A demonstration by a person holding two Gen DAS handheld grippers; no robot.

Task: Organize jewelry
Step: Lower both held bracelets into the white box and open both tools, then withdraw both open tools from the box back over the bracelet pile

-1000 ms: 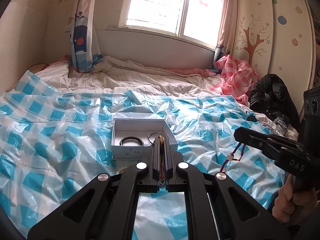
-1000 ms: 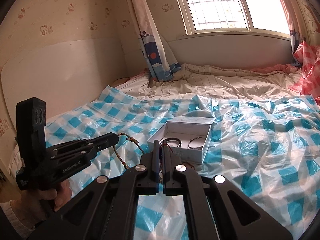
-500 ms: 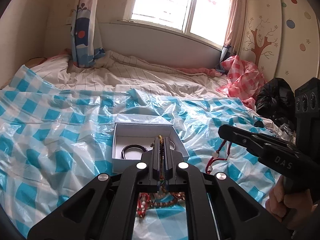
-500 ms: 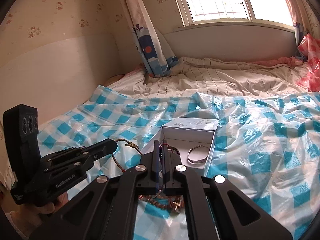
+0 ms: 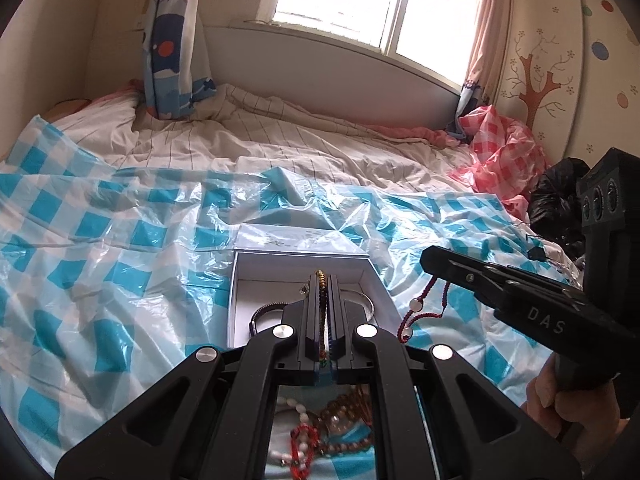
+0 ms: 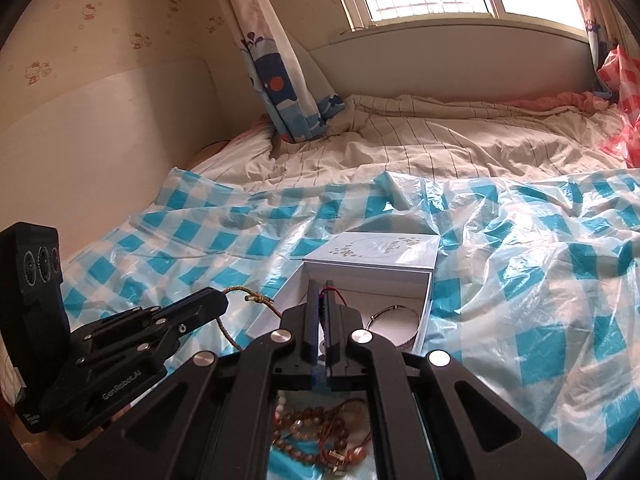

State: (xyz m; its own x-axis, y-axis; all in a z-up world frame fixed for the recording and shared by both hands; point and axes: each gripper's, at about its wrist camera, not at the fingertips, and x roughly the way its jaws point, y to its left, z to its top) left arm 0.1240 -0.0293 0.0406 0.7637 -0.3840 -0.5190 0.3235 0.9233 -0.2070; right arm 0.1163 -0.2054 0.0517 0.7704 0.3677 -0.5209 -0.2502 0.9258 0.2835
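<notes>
Left wrist view: left gripper [image 5: 321,280] clamped tight on a gold-green braided cord [image 5: 320,277], poised over the open white jewelry box [image 5: 240,280] on the blue-checked plastic sheet [image 5: 100,240] spread across the bed. Inside the box, a dark bracelet [image 5: 262,312] and a silver bangle [image 5: 366,300]. Below the fingers, toward the sheet's near edge, a loose heap of beaded bracelets [image 5: 320,428]. At right, right gripper [image 5: 430,256] pinched on a red beaded string [image 5: 420,308] dangling beside the box's right wall; a hand [image 5: 560,404] wrapped round its handle.

Right wrist view: right gripper [image 6: 323,288] closed on the red beaded string [image 6: 338,294] over the jewelry box [image 6: 426,300], box lid [image 6: 380,250] lying flat behind it. Silver bangle [image 6: 396,320] inside. Left gripper [image 6: 222,300] at left, closed on the braided cord [image 6: 256,300] looping down. Heap of beaded bracelets [image 6: 320,428] near the sheet's [image 6: 520,280] front edge.
</notes>
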